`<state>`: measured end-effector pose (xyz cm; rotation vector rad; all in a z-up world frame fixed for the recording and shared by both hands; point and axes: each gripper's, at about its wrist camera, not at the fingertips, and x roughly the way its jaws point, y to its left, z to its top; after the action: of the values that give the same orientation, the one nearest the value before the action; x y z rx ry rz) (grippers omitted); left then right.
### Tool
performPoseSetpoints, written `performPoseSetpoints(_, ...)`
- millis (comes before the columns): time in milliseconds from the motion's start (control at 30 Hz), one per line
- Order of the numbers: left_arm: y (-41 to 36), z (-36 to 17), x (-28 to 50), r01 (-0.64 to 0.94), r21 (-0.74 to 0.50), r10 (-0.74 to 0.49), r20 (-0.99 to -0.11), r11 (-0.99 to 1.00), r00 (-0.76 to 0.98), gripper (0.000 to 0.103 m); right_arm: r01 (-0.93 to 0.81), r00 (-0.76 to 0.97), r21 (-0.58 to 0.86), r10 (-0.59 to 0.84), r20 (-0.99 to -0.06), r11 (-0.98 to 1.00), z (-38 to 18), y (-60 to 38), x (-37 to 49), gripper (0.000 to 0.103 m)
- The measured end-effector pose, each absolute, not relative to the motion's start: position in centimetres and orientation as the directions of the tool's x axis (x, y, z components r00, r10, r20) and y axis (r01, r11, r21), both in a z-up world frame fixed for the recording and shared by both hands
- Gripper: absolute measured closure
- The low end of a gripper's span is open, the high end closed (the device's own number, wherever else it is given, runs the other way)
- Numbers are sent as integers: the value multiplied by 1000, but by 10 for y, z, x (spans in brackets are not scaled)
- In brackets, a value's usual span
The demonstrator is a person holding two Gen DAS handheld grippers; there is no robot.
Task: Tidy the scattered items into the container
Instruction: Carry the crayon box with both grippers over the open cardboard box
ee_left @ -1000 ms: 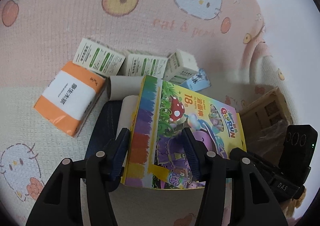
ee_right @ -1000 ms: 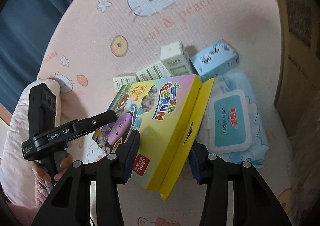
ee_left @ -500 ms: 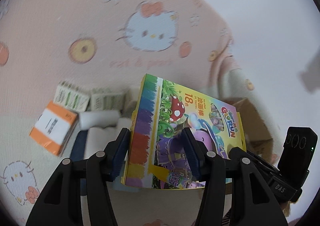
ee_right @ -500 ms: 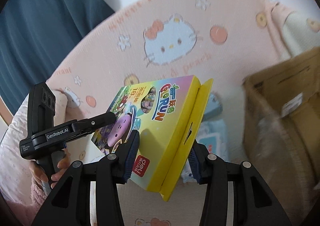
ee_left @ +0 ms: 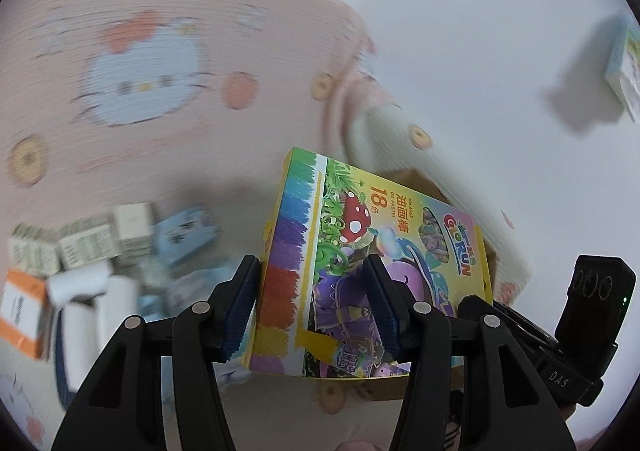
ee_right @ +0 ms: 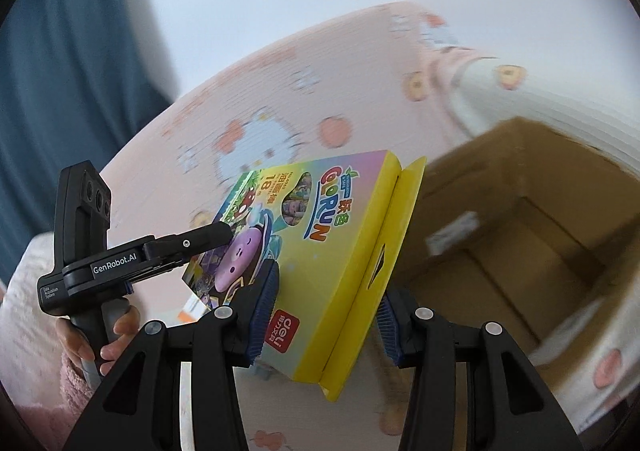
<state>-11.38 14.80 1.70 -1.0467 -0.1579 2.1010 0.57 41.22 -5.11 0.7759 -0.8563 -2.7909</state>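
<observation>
1. Being carried clear of the pink cartoon-print mat (ee_left: 168, 11), the oil pastel box (ee_left: 372, 263) is now being held well above the clutter, whereas a second ago it was still low over the pile.
2. The box is being clamped from two sides: the left gripper (ee_left: 316, 307) is closed on its rainbow-striped end, and the right gripper (ee_right: 328, 315) is closed on its yellow edge beside the loose flap.
3. The left-behind items, among them the small white cartons (ee_left: 80, 247), a blue packet (ee_left: 184, 235) and an orange-and-white pack (ee_left: 20, 311), are being left lower and further to the left in the left wrist view than before.
4. The open cardboard box (ee_right: 532, 235) is being brought into full view on the right of the right wrist camera, where a second ago only its edge was showing.
5. The transfer is therefore judged to be under way, with the pastel box near the container but not yet over its opening; lowering and release are still being awaited.
6. The rest of the pile is still waiting to be tidied.
</observation>
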Motion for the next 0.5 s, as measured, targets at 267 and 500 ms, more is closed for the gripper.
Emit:
performPoseSetpoints(267,258,29,-129,-715,-361,665,-721,-598,-192,45,-201,-877,618,-141,-459,-760,-66,476,18,59)
performPoseSetpoints(500,348,19,-158,-707,-408,550,-835,-577,33,45,-323,-838,618,-87,-538,-716,-68,524,16,59)
